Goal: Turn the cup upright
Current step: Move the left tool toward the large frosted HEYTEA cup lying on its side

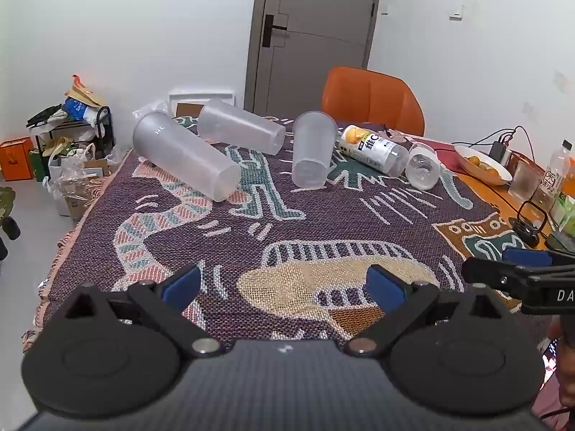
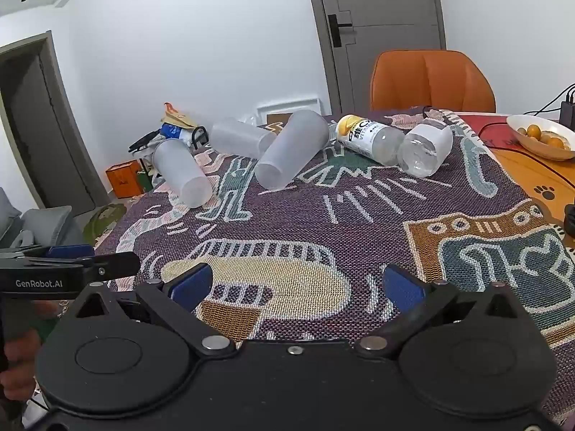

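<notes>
Cup (image 1: pixel 311 151) lies well beyond both spread jaws.

three frosted cups (image 1: pixel 187 156) (image 1: pixel 240 127) (image 1: pixel 312 151), two bottles (image 1: pixel 373 148) (image 1: pixel 424 167)

Your black left gripper with 2 blue finger pads (image 1: pixel 284 283) is wide open and holds nothing. Your black right gripper with 2 blue finger pads (image 2: pixel 298 285) is wide open too, and empty. They sit side by side, near each other, both pointing forward at about the same height.
</notes>
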Demonstrator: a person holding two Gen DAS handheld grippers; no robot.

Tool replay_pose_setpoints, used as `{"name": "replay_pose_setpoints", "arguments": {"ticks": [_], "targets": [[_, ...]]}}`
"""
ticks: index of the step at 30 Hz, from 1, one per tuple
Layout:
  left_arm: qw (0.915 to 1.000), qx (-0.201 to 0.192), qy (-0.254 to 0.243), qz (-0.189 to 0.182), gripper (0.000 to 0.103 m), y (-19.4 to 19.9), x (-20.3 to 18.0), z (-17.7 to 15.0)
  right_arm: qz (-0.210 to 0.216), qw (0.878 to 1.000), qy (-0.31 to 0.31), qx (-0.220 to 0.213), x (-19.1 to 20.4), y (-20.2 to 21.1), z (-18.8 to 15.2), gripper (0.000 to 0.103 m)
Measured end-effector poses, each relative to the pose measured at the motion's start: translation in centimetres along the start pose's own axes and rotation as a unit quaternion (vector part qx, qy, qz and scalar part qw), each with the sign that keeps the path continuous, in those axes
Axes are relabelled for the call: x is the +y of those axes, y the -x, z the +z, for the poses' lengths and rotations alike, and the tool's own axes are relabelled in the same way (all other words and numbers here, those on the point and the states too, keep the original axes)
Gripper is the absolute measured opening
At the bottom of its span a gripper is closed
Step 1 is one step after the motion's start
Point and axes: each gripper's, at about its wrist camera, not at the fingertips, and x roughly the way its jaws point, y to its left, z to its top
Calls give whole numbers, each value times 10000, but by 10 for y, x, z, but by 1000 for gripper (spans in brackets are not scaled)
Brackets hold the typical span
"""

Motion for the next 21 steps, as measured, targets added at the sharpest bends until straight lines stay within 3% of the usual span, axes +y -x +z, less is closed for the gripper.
{"name": "replay_pose_setpoints", "arguments": {"ticks": [21], "targets": [[9999,-97,-140,-7,98,-1,-1,2,89,10000,-8,44,1,-3,3,103]]}}
